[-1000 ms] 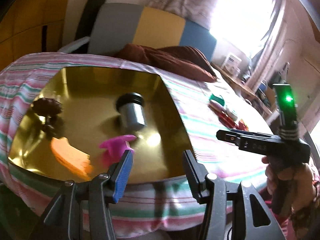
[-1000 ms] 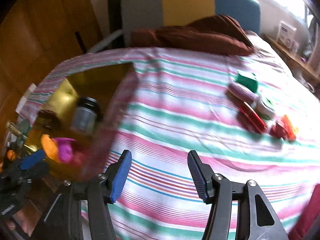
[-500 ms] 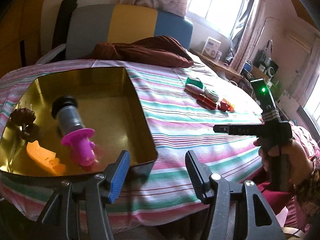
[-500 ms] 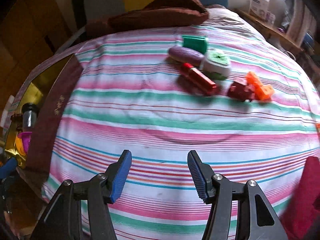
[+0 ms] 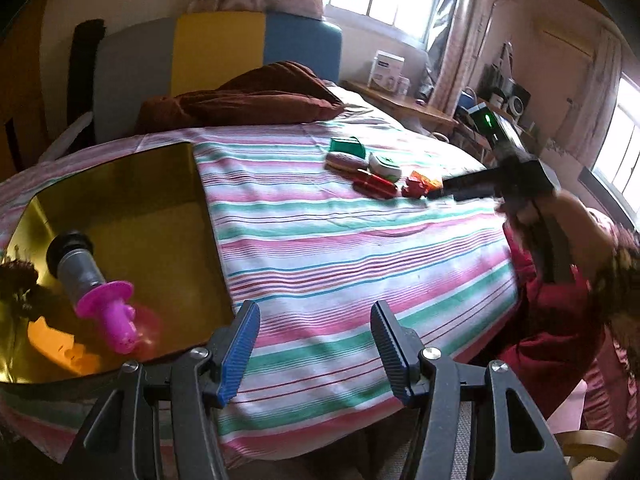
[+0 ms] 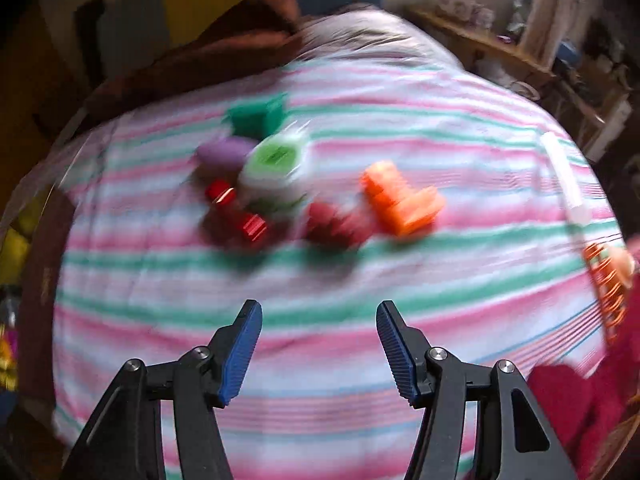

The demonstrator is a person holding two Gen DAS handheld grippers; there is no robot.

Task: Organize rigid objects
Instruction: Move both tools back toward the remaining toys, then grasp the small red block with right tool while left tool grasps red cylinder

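A gold tray (image 5: 132,184) lies on the striped bed at left and holds a grey cylinder (image 5: 74,264), a pink piece (image 5: 110,304) and an orange piece (image 5: 56,346). A cluster lies farther right on the bed: green box (image 6: 258,118), purple oval (image 6: 224,152), white and green round case (image 6: 276,168), red tube (image 6: 236,210), dark red block (image 6: 332,224), orange block (image 6: 400,198). My left gripper (image 5: 316,350) is open and empty by the tray's near right corner. My right gripper (image 6: 318,348) is open and empty, short of the cluster.
A brown pillow (image 5: 248,100) lies at the head of the bed before a grey, yellow and blue headboard (image 5: 216,44). A white stick (image 6: 564,176) and an orange clip (image 6: 608,276) lie at the bed's right side. A cluttered shelf (image 5: 404,96) stands behind.
My left gripper has swung right, away from the tray. My right gripper has moved forward and right towards the cluster, which looks larger and blurred now.
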